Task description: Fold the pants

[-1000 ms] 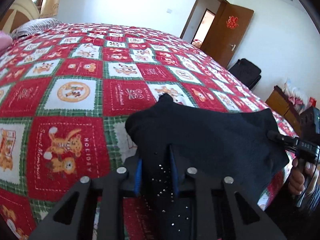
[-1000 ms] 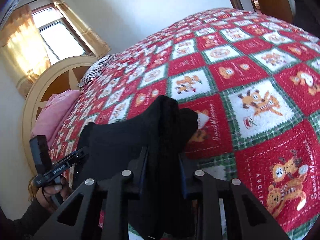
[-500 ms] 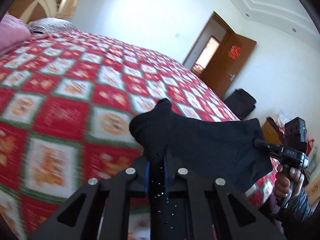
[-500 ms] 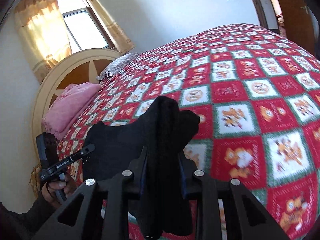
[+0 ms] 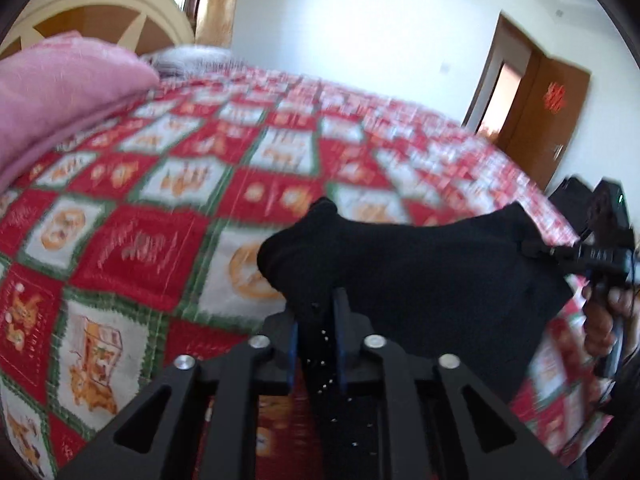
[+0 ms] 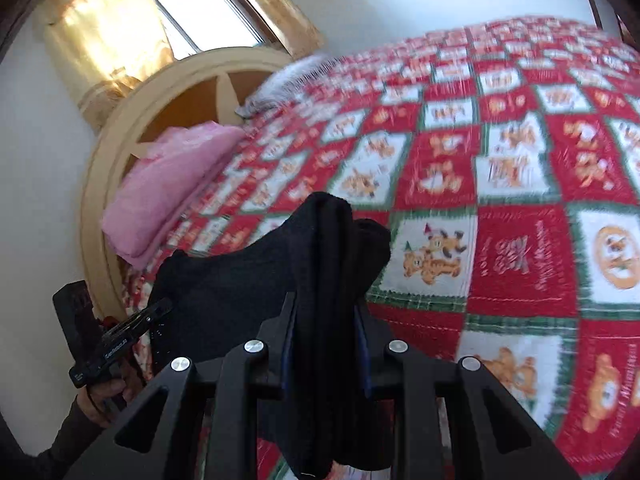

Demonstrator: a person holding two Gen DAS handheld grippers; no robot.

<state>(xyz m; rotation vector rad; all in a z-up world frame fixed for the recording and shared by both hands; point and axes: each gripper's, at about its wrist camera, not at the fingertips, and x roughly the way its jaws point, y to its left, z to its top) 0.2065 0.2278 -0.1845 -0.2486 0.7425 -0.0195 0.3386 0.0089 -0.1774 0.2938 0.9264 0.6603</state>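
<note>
Both grippers swung toward the headboard (image 6: 120, 128); left gripper (image 5: 316, 340) and right gripper (image 6: 324, 344) pinched black pants (image 5: 420, 272) above the bed (image 5: 160, 216); only the left view showed the door (image 5: 548, 116).

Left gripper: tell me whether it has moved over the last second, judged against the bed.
Yes. The left gripper, shut on the black pants, has swung toward the headboard: the pink blanket now fills its view's left side.

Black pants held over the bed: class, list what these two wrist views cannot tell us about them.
- Lower part of the black pants: both views, cut off by the bottom edge behind the tongs' frames.
- Any fold lines: uniform black cloth hides creases.
- Quilt print wording: motion-blurred in both views.
- Grip inside the right tongs: cloth covers the pads.
</note>
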